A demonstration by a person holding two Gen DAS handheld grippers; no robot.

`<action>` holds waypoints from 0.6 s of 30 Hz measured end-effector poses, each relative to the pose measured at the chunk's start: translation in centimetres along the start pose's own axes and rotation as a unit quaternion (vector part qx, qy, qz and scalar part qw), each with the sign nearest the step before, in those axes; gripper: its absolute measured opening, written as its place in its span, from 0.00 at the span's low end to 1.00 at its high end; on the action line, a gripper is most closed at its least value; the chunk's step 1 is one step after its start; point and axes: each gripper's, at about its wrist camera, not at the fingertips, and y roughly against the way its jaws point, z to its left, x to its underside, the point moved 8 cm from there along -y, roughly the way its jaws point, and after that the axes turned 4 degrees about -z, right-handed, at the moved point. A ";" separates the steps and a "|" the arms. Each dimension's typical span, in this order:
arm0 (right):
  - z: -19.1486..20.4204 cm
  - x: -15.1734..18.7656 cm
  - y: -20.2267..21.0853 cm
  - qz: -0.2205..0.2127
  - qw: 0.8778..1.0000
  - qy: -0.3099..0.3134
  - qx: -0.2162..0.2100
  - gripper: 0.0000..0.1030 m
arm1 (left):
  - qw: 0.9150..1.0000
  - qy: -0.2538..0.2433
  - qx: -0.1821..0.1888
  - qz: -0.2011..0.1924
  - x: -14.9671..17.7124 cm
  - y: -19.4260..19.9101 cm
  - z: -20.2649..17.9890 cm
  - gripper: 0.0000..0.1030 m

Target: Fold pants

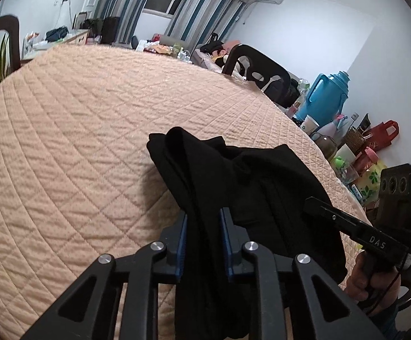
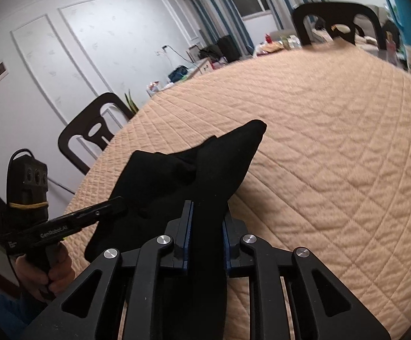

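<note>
The black pants [image 1: 262,187] hang bunched between both grippers above the near edge of the quilted peach table cover [image 1: 78,141]. My left gripper [image 1: 204,218] is shut on a fold of the pants. My right gripper [image 2: 207,212] is shut on another fold of the pants [image 2: 194,175], whose tip sticks up and forward. In the left wrist view the right gripper [image 1: 316,202] comes in from the right, its fingertips at the cloth. In the right wrist view the left gripper [image 2: 115,205] comes in from the left, touching the cloth.
Dark chairs stand at the table's far right [image 1: 256,70] and left [image 2: 92,130]. A blue thermos jug [image 1: 327,99], cups and bags crowd a side surface at the right. The quilted cover [image 2: 333,141] stretches wide ahead.
</note>
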 end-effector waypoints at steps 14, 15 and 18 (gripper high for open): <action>3.1 -6.3 -6.3 -0.009 0.999 0.007 -0.047 0.16 | 0.999 -0.025 -0.023 -0.033 -8.4 -1.5 4.0 0.22; 3.0 -6.6 -6.9 -0.007 0.999 0.006 -0.049 0.16 | 0.999 -0.026 -0.027 -0.033 -9.0 -2.0 4.6 0.22; 2.7 -7.6 -9.9 0.009 0.999 -0.006 -0.049 0.16 | 0.999 -0.025 -0.037 -0.028 -10.5 -3.5 6.4 0.22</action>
